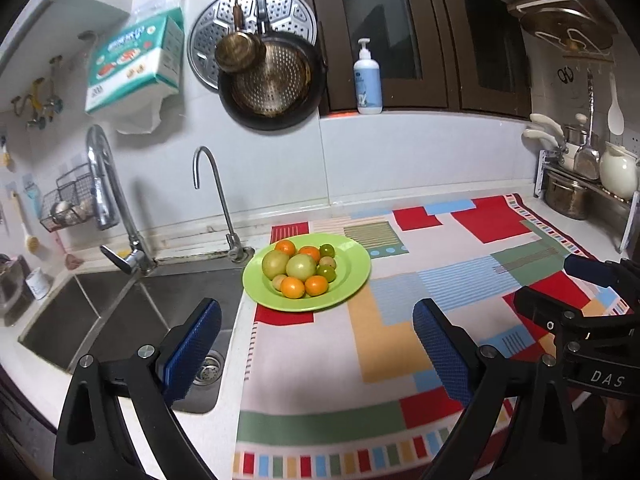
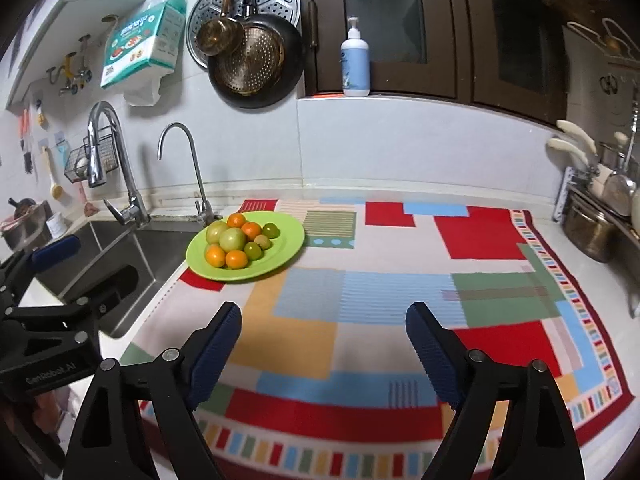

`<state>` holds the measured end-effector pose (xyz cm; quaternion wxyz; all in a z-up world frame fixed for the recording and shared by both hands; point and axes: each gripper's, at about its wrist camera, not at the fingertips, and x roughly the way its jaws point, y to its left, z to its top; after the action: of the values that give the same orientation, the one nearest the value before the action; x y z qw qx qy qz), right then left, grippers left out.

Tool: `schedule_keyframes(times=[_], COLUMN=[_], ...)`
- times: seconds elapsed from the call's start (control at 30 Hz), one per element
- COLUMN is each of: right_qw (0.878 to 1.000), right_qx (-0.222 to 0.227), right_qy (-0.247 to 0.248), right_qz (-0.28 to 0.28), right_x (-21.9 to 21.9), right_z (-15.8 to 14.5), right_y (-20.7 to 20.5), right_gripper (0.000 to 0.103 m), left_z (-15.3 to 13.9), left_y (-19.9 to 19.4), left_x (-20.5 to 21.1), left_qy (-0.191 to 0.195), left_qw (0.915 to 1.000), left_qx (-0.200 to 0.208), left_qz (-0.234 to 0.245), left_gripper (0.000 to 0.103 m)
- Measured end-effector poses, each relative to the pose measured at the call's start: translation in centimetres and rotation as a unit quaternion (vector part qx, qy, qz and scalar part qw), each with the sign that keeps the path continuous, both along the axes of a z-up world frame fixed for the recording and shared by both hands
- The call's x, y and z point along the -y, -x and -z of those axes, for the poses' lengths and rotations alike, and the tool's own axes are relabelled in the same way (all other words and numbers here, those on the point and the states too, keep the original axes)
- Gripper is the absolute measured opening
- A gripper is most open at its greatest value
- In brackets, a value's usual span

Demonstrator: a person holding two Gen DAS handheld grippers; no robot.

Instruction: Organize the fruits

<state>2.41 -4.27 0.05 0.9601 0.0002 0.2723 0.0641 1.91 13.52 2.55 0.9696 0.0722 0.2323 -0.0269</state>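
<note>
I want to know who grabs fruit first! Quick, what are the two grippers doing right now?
Left gripper: open, holding nothing, short of the green plate of fruit.
Right gripper: open, holding nothing, above the colorful mat.

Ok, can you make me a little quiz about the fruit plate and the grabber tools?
1. True or false: the left tool is holding a fruit.
2. What colour is the plate under the fruits?
3. The plate sits beside the: A) sink B) soap bottle C) pot rack

Key: 1 false, both it and the right tool are open and empty; 2 green; 3 A.
</note>
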Motion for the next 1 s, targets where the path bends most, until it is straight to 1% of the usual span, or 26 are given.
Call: schedule_keyframes(times=[0.2,0.47,0.77,1.0], right_qw=[1.0,1.0,0.999,0.999], right_qx=[0.006,0.023,0.034,0.037], right_qy=[-0.006,-0.004,-0.004,-0.004], right_qz=[0.004,0.012,0.014,0.015], right_x=[1.4,2.5,2.7,2.7], right_z=[-0.6,-1.4,-1.9,-2.0], right_y=[3.6,7.7,10.5,11.5], right_gripper=[0.085,0.085,0.086,0.086], left_z=[-0.9,-1.4,-1.8,-2.1], left_y=[3.5,7.0,9.2,10.1], left_x=[1.0,1.6,1.9,1.9], left_qy=[0.003,0.01,0.015,0.017], left_qw=[0.9999,0.9996,0.9994,0.9993], left_qx=[0.014,0.026,0.029,0.032], left_qz=[0.0,0.007,0.011,0.013], left_gripper=[0.103,0.103,0.103,0.103])
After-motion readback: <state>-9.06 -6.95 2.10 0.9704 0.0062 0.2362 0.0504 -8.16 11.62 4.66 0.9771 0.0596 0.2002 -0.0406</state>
